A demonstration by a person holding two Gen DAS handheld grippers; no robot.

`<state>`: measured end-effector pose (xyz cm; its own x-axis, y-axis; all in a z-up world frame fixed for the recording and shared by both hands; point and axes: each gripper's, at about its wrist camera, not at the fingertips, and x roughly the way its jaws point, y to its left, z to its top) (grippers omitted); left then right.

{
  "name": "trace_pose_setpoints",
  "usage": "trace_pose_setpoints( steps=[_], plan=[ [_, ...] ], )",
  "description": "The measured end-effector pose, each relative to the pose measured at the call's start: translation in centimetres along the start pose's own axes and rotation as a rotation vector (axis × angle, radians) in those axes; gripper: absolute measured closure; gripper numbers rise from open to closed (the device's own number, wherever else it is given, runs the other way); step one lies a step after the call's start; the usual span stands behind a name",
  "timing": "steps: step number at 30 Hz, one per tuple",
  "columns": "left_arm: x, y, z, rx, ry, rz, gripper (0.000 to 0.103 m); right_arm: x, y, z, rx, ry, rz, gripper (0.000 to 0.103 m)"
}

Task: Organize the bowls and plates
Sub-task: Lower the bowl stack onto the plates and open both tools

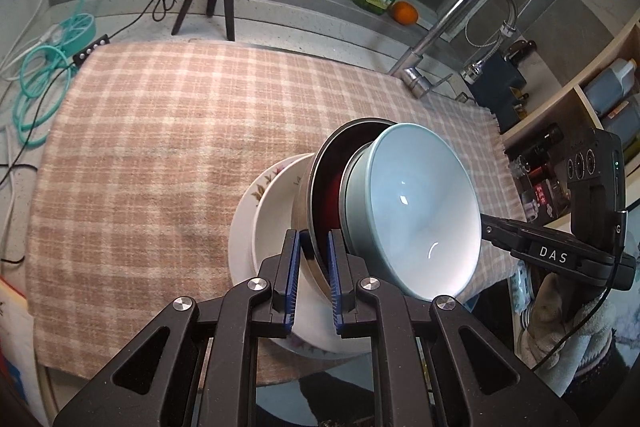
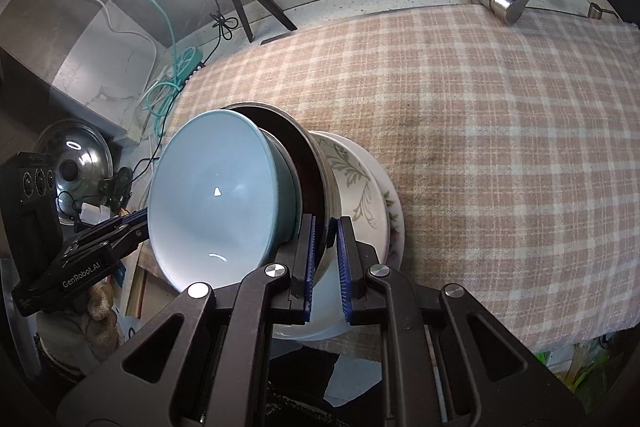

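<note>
Left tool [image 1: 314, 269] and right tool [image 2: 326, 261] each pinch the rim of the dark metal bowl [image 1: 320, 183], holding it tipped on edge above the white floral plates [image 1: 264, 211] at the near edge of the plaid-covered table [image 1: 160, 131]. Nested inside, the pale blue bowl [image 1: 420, 211] is ungripped, so it could slide out rightward past the table and break.

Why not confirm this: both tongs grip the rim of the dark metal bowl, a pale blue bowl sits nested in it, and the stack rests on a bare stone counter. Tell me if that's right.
One thing is wrong: the surface. Both wrist views show a checked cloth spread under the stack, not bare stone. The rest holds: the left tongs and right tongs grip the dark metal bowl, with the pale blue bowl nested inside.
</note>
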<state>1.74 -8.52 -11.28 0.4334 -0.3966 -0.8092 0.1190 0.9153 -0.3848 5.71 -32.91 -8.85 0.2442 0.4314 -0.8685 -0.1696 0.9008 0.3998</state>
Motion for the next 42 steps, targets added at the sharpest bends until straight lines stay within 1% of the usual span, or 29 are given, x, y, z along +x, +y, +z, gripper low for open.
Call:
trace_pose_setpoints(
  steps=[14,25,30,32,33,34,36,38,41,42],
  plan=[
    [0.8,0.0,-0.7,-0.015,0.030,0.018,0.092,0.9,-0.6,-0.8,0.014,0.034,0.007,0.091],
    [0.9,-0.2,-0.7,-0.012,0.031,0.030,0.092,0.8,-0.9,-0.8,0.030,0.027,0.021,0.091],
    [0.8,-0.2,-0.8,-0.007,0.021,0.042,0.091,0.5,-0.8,-0.6,0.015,0.011,0.012,0.091],
    [0.7,-0.1,-0.8,-0.004,0.016,0.053,0.089,0.2,-0.9,-0.6,0.015,0.002,0.009,0.089],
    [0.6,-0.1,-0.8,-0.005,0.016,0.052,0.089,0.1,-0.9,-0.5,0.016,-0.002,0.009,0.084],
    [0.5,-0.1,-0.8,-0.006,0.014,0.052,0.088,-0.1,-1.0,-0.5,0.019,-0.005,0.010,0.075],
    [0.2,-0.1,-0.9,-0.002,0.008,0.057,0.085,-0.4,-1.0,-0.6,0.020,-0.017,0.001,0.070],
    [0.0,-0.1,-0.9,-0.003,0.002,0.057,0.082,-0.5,-1.1,-0.7,0.022,-0.019,0.004,0.069],
    [-0.3,-0.2,-1.1,-0.001,-0.006,0.069,0.082,-0.8,-1.1,-0.8,0.021,-0.023,0.000,0.068],
    [-0.4,-0.2,-1.1,-0.003,-0.006,0.067,0.082,-0.9,-1.1,-0.9,0.017,-0.026,-0.005,0.066]
  ],
)
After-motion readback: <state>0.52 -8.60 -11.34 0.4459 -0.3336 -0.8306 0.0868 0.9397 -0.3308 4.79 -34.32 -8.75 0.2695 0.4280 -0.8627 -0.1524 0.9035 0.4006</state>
